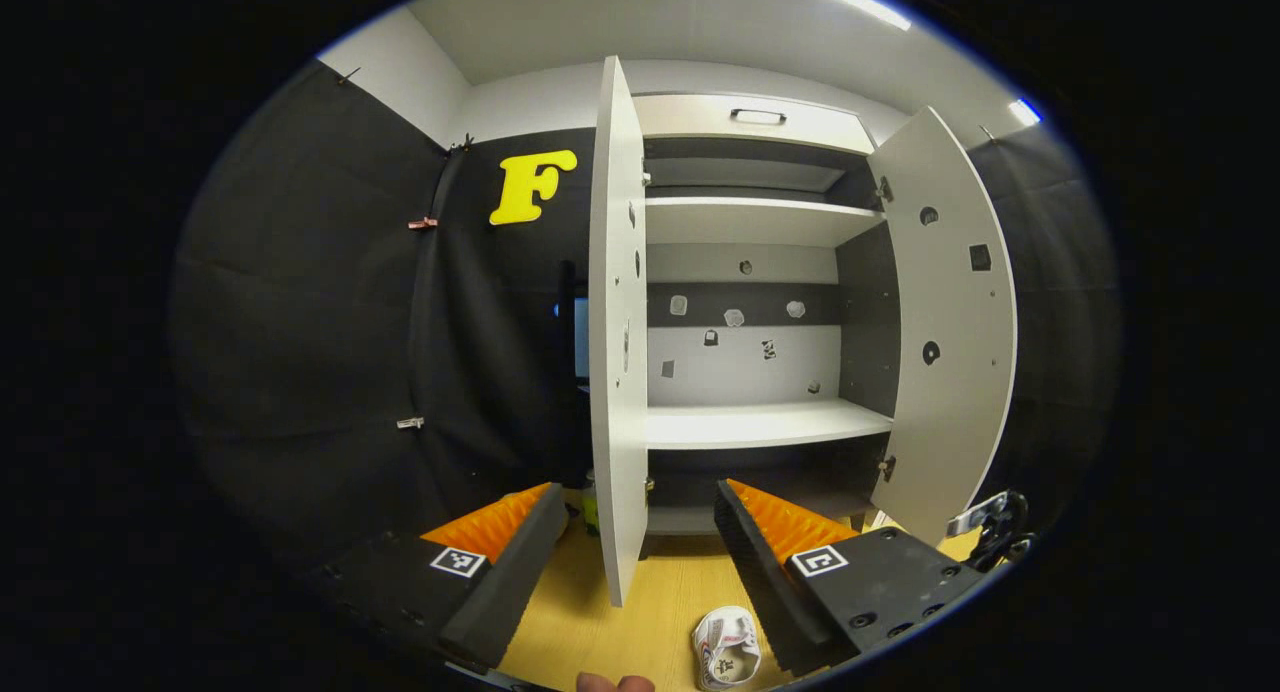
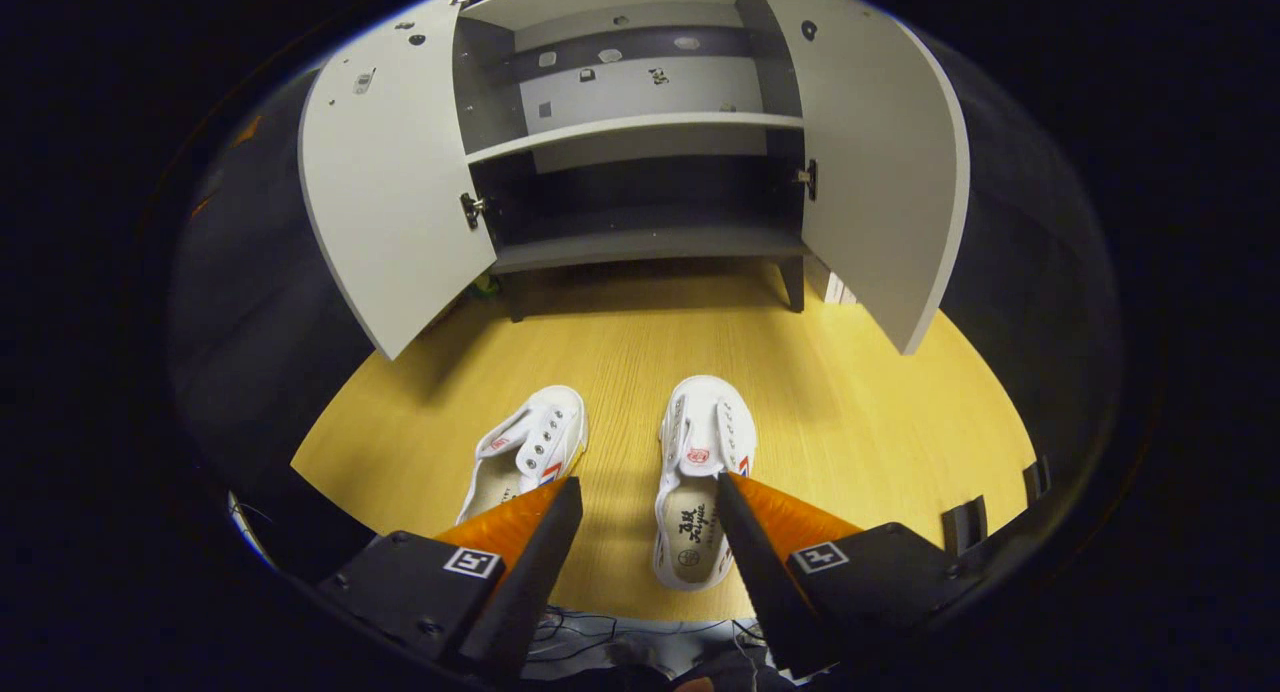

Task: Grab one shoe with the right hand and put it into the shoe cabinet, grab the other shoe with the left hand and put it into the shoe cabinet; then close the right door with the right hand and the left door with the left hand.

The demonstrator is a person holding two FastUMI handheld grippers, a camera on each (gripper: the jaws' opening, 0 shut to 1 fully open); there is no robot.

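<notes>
Bottom centre of right gripper view: right gripper (image 2: 640, 512) gaping, empty, above right shoe (image 2: 700, 477), heel nearest, long axis toward cabinet (image 2: 640, 122). Left gripper (image 1: 640, 517) also gaping.

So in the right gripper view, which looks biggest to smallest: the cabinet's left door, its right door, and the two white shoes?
1. Left door and right door: alike in size, no ranking.
2. The shoe on the right, though it lies nearer the camera.
3. The shoe on the left, partly hidden behind a gripper finger, so unsure.
</notes>
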